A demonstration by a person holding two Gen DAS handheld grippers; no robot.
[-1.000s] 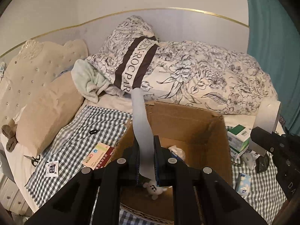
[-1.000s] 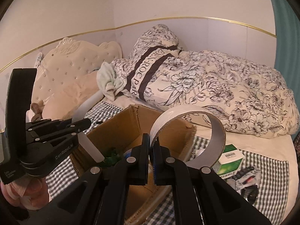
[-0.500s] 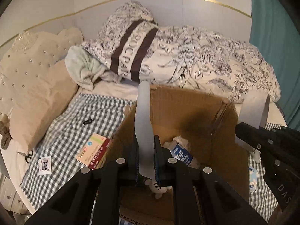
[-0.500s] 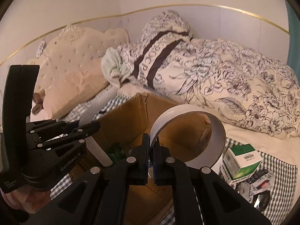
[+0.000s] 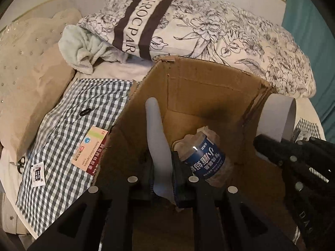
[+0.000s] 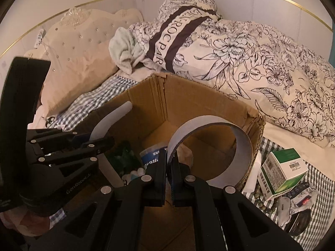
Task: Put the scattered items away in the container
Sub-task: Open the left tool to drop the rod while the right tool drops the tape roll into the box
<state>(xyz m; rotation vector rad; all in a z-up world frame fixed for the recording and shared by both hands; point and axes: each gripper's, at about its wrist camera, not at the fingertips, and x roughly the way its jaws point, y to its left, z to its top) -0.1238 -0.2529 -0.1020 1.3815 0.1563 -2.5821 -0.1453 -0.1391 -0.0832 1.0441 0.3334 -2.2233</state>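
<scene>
A long grey strip [image 5: 155,125] is held at both ends over an open cardboard box [image 5: 209,92] on the bed. My left gripper [image 5: 164,161] has one end between its fingers, and its jaws are opening. That end stands up and leans slightly right. My right gripper [image 6: 169,156] is shut on the other end, where the strip [image 6: 242,144] curls into a loop against the box's right wall [image 6: 256,138]. Each gripper shows in the other's view: left gripper [image 6: 94,138], right gripper [image 5: 259,144]. In the box lies a crumpled bottle [image 5: 205,159] with a blue label.
On the checked cloth left of the box lie a flat medicine pack [image 5: 90,150], a black hair tie [image 5: 85,112], a small tag [image 5: 38,173] and scissors [image 5: 21,163]. Right of it are a green-and-white carton [image 6: 280,167], beads [image 6: 259,196] and wrapped gadgets [image 6: 301,200]. A floral duvet [image 6: 272,58] lies behind.
Both grippers have sunk toward the box with the strip and tipped further down. The box's inside and the bottle now fill more of both views.
</scene>
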